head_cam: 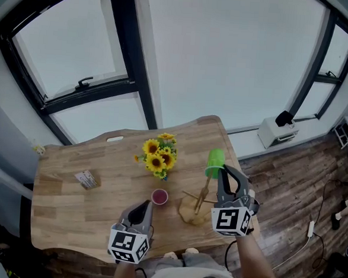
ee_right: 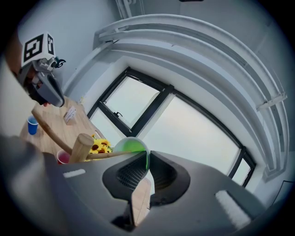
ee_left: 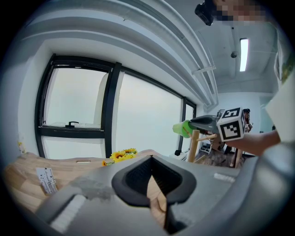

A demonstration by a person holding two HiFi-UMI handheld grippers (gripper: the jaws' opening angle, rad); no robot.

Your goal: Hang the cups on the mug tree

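I pinch the green cup [head_cam: 214,161] by its rim in my right gripper [head_cam: 225,172] at the mug tree [head_cam: 196,206] top. My left gripper [head_cam: 140,210], jaws pressed together and empty, hovers near a red cup [head_cam: 159,196]. Sunflowers [head_cam: 158,156] crowd the table [head_cam: 68,211] just behind.

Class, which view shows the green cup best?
Head view: the green cup shows almost whole, at the mug tree. The right gripper view gives only its gripped rim; the left gripper view, a small part.
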